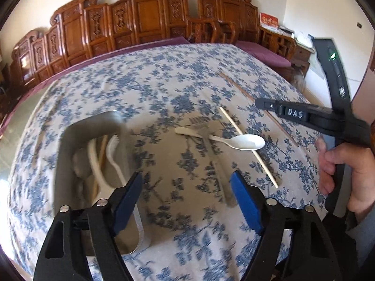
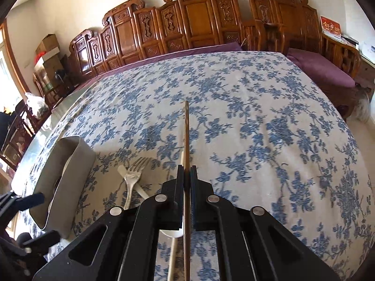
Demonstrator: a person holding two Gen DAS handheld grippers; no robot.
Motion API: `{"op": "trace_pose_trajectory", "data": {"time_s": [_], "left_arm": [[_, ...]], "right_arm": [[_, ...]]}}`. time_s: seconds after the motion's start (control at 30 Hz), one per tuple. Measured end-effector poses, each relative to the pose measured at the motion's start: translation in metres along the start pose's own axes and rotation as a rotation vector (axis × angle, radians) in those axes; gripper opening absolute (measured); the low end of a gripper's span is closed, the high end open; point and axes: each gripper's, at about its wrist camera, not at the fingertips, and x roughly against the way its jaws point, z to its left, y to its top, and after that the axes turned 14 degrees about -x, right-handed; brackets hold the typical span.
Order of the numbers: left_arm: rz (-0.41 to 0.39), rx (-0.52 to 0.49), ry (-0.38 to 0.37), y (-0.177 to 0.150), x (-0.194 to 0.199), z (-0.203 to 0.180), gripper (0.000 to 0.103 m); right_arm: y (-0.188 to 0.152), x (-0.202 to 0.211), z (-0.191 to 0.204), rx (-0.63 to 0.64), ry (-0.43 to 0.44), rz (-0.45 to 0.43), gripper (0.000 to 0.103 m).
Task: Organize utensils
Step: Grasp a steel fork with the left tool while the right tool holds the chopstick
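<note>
Left gripper (image 1: 186, 182): blue-padded jaws apart, nothing between them, hovering above the desk covered in a blue-flowered pale tablecloth (image 1: 164, 82). Just below and left of it, a grey rectangular metal tray (image 1: 70, 135) holding a white plastic fork (image 1: 114, 157), pale spoons and wooden sticks; blurred, count unclear. Beyond the jaws, a metal fork (image 1: 211, 149) lies on the cloth, tines away, crossing a white plastic spoon (image 1: 246, 141); a light wooden chopstick (image 1: 248, 145) lies under the spoon's bowl. Right gripper (image 2: 186, 169): jaws together, clamped on a thin dark brown wooden chopstick (image 2: 186, 135) that runs straight ahead from the pads and back under the gripper. From the left wrist view it shows at right, gripped by a hand (image 1: 344, 171). Far side: purple cushions (image 2: 321, 68), then carved wooden chair backs (image 2: 194, 21) along the cream wall.
</note>
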Motion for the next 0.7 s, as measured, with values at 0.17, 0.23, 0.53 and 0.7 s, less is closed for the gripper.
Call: {"op": "trace_pose_trajectory", "data": {"time_s": [0.17,0.23,0.53,0.7], "left_arm": [[0.057,-0.012,-0.034,0.01,-0.036,-0.012,0.059],[0.075,-0.007,-0.044,0.012,-0.047,-0.014,0.056],[0.152,-0.021,-0.029,0.026,-0.086,-0.027,0.041],[0.172,-0.018,-0.02,0.027,-0.093,-0.026,0.036]], "right_arm": [[0.002,0.001,-0.009,-0.015,0.013,0.005,0.006],[0.002,0.0,-0.01,-0.016,0.019,0.011,0.006],[0.002,0.0,-0.01,-0.022,0.049,0.022,0.006],[0.001,0.0,-0.009,-0.019,0.054,0.025,0.006]]}}
